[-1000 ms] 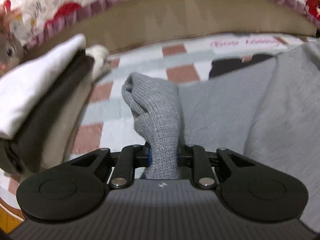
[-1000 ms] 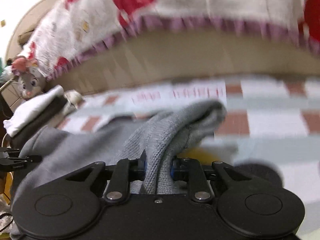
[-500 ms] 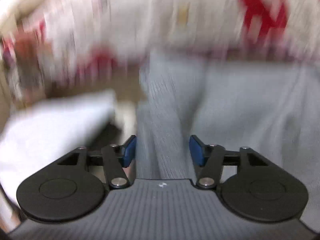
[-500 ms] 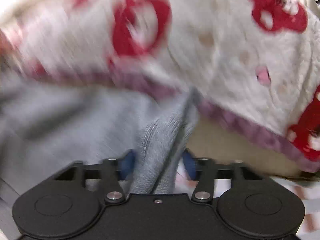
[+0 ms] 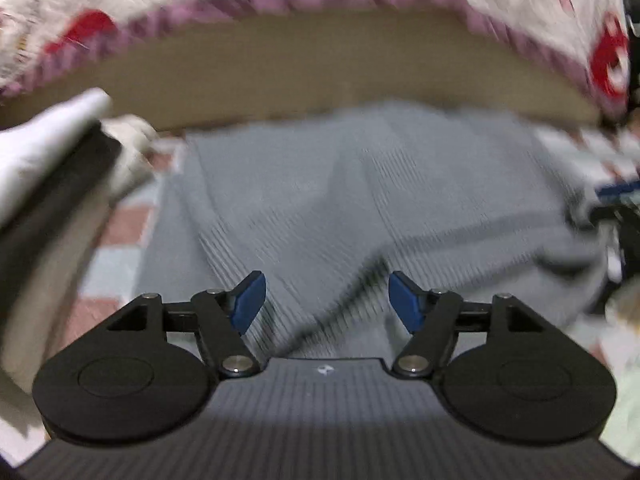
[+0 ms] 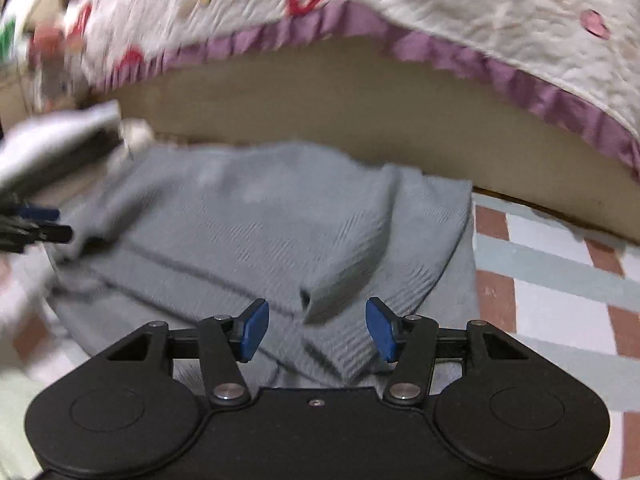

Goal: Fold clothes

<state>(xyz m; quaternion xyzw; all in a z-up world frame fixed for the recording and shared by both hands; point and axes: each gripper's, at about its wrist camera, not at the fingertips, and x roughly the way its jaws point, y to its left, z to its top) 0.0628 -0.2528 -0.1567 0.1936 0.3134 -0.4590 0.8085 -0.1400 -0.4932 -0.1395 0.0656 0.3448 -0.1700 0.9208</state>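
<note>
A grey knitted sweater (image 5: 360, 200) lies folded over on the checked floor mat. In the left wrist view my left gripper (image 5: 326, 300) hovers just over its near edge. Its jaws are opening, and the blue pads (image 5: 250, 300) stand apart and press on nothing; knit lies below the gap. In the right wrist view the same sweater (image 6: 260, 232) shows a folded flap with a ribbed hem near the jaws. My right gripper (image 6: 316, 328) is open above that hem, its pads clear of the cloth. The left gripper's fingertips (image 6: 40, 224) show at the far left of the right wrist view.
A stack of folded clothes (image 5: 44, 168), white on top of dark, sits at the left. Behind the sweater runs a tan mattress side (image 5: 320, 68) under a white, red-patterned quilt (image 6: 480, 12) with a purple frill. Checked mat (image 6: 552, 280) extends to the right.
Both grippers were shut on bunched grey knit a second ago. They carried it over, then let go; the sweater now lies folded flat and both jaws stand apart.
</note>
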